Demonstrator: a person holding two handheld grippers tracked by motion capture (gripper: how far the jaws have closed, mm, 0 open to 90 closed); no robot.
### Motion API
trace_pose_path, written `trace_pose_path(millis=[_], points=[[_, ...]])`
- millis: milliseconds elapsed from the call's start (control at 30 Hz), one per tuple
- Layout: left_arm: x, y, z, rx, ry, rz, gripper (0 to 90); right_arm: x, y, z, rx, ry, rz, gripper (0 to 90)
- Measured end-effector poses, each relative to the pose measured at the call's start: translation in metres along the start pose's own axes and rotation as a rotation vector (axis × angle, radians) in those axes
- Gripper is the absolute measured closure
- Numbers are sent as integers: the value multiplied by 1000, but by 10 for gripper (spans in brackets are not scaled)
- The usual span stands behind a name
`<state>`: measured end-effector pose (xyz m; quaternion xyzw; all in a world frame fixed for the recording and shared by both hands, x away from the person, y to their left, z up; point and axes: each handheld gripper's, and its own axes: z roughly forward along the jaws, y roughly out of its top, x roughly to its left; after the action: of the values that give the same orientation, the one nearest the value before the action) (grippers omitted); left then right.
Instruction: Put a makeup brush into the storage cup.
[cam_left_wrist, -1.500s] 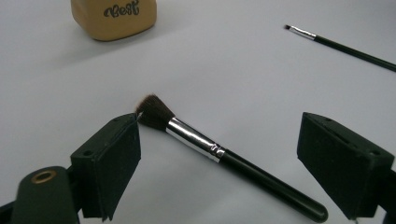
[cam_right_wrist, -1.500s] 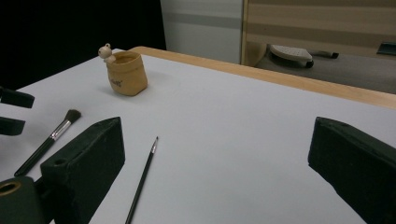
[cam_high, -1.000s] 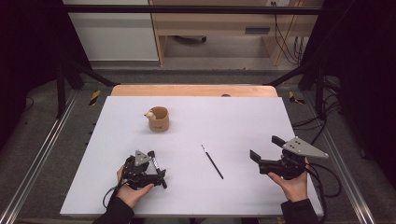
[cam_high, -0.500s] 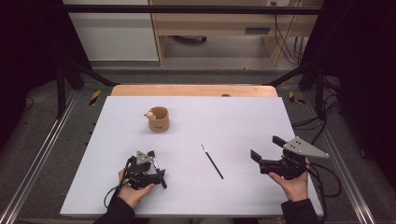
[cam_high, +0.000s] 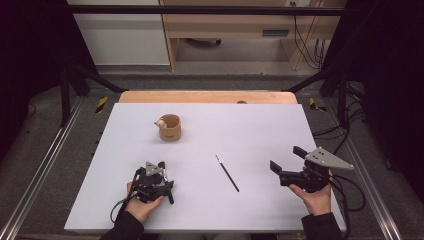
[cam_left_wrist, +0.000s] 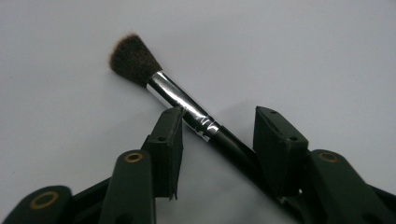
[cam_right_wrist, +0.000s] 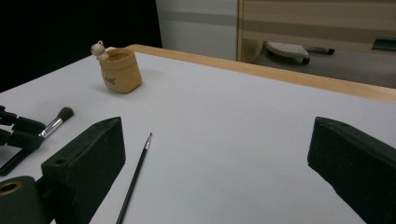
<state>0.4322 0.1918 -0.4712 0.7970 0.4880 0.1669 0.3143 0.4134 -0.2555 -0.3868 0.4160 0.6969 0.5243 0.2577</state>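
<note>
Left gripper view: the makeup brush (cam_left_wrist: 187, 105) lies on the white table (cam_left_wrist: 303, 51) between the closing jaws of the left gripper (cam_left_wrist: 217, 128), one pad touching its ferrule, hand low over the tabletop.

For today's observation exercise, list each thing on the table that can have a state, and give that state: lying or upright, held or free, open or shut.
Makeup brush: lying flat on the table, between the left jaws, not yet clamped.
Thin brush: lying flat, free, untouched.
Tan cup: upright, apart from both grippers.
Left gripper: jaws have just been closing around the makeup brush, one pad at its ferrule.
Right gripper: open, holding nothing.
</note>
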Motion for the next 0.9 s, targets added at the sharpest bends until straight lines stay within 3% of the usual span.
trace_pose_path(millis=[533, 867, 900], points=[[7, 1, -5, 43, -3, 30, 769, 0, 0, 0, 0, 0, 0, 45], [9, 2, -6, 59, -26, 57, 755, 0, 0, -1, -1, 0, -1, 45], [10, 2, -6, 58, -42, 51, 755, 0, 0, -1, -1, 0, -1, 45]])
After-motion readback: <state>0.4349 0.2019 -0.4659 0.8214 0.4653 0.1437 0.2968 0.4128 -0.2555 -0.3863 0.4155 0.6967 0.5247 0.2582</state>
